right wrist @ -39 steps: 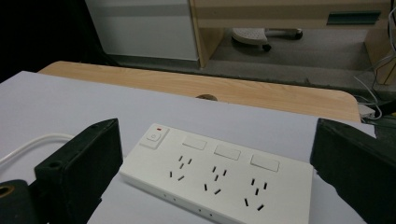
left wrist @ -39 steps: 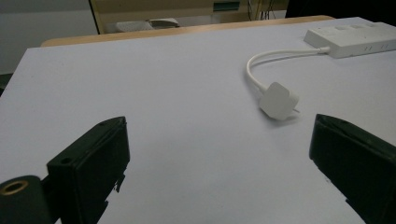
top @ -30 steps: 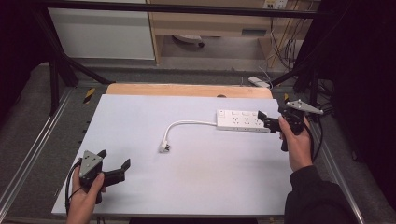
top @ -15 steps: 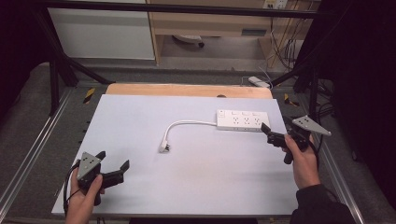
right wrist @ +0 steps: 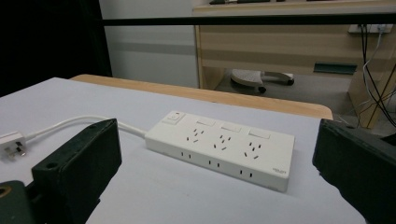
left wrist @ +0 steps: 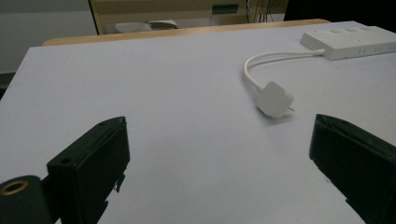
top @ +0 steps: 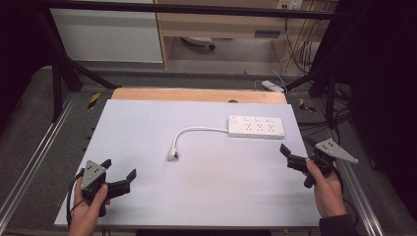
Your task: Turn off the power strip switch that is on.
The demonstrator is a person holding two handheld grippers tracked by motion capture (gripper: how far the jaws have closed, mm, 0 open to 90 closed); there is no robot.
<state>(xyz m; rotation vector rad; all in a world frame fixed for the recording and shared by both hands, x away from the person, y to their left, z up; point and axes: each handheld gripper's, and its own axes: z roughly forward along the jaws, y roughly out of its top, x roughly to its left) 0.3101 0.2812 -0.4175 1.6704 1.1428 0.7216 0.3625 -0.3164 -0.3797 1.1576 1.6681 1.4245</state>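
A white power strip lies at the back right of the white table top. Its short white cable curves left to a plug lying near the middle. My left gripper rests open at the front left corner, empty, and points toward the plug. In the left gripper view the gripper has its jaws wide apart. My right gripper is held open at the right edge, a little in front of the strip. In the right gripper view the gripper faces the power strip, apart from it.
A wooden strip borders the table's far edge. Metal rails run along both sides. Behind the table stand a wooden desk and hanging cables. Another white strip lies on the floor at the back right.
My right gripper has drawn back from beside the power strip's right end toward the front right of the table. The left gripper has stayed in place.
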